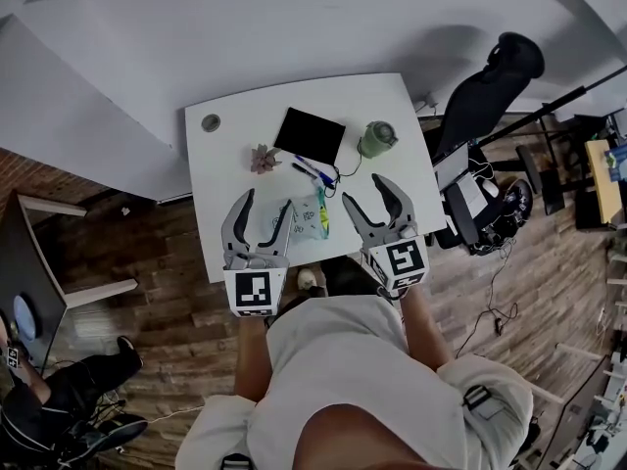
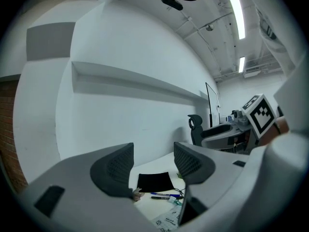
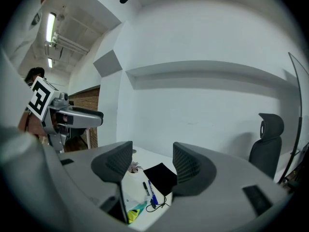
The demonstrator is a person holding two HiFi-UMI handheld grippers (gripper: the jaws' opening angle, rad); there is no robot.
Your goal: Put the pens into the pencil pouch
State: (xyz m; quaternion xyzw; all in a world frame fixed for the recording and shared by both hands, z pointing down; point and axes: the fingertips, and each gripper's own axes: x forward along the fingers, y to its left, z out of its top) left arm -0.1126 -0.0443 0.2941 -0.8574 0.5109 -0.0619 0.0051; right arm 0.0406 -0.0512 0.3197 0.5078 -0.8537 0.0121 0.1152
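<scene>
Currently both grippers hover over the near table edge: left gripper (image 1: 267, 202) jaws wide apart with nothing between, right gripper (image 1: 361, 189) the same, wide and empty. Two pens (image 1: 312, 171) lie side by side on the white table (image 1: 235, 116), just beyond the clear printed pouch (image 1: 309, 218) and near a black pad (image 1: 310, 135). Likely risks: thin pens lying flat may roll off the jaws, a jaw may snag the cord (image 1: 345, 169) beside them — and the floppy pouch may slide when pushed.
</scene>
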